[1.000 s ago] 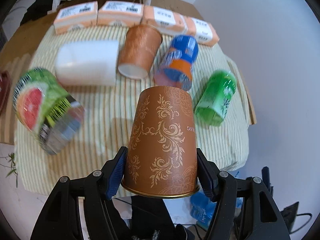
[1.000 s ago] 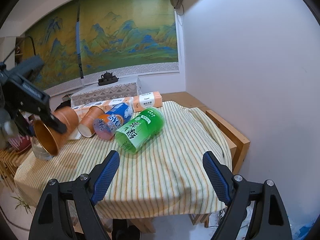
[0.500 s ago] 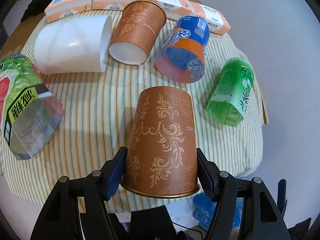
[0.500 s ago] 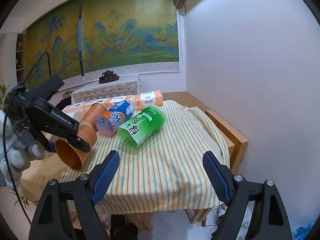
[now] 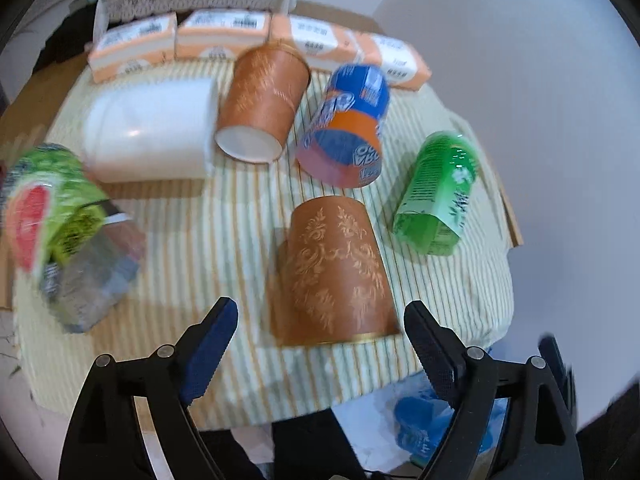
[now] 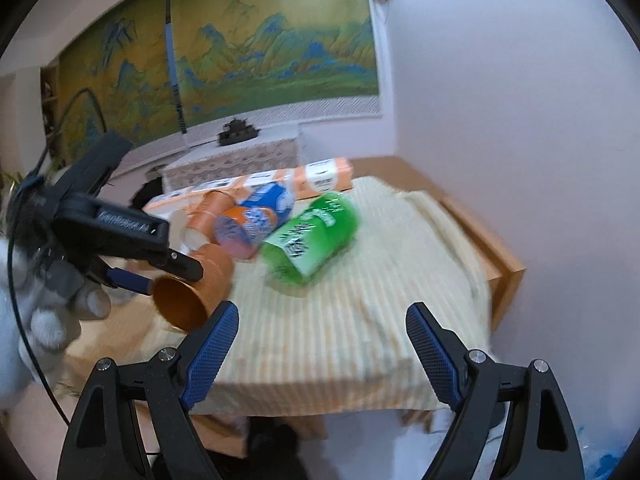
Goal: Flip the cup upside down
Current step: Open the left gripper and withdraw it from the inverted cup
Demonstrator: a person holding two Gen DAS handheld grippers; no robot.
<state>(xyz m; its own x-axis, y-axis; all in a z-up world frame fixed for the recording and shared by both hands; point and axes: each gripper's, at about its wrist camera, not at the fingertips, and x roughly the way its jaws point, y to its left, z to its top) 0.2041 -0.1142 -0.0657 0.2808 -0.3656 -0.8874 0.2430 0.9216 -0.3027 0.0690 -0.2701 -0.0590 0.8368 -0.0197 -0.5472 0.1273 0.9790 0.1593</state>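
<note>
A brown paper cup with gold scrollwork (image 5: 336, 272) lies on its side on the striped tablecloth (image 5: 200, 240), gold rim toward me, in the left wrist view. My left gripper (image 5: 322, 344) is open, its fingers apart on both sides of the rim and not touching it. In the right wrist view the same cup (image 6: 196, 292) lies at the table's left, open mouth toward the camera, with the left gripper (image 6: 160, 268) just behind it. My right gripper (image 6: 320, 348) is open and empty before the table's front edge.
A second brown cup (image 5: 264, 104), a white cup (image 5: 148, 132), a blue-orange cup (image 5: 348, 128), a green cup (image 5: 440, 192) and a watermelon-print cup (image 5: 60, 224) lie on the cloth. Orange tissue packs (image 5: 224, 36) line the back. A wall stands at the right.
My left gripper has opened and let go of the brown cup, which now lies on the tablecloth. The right gripper has stayed open, shifting slightly closer.
</note>
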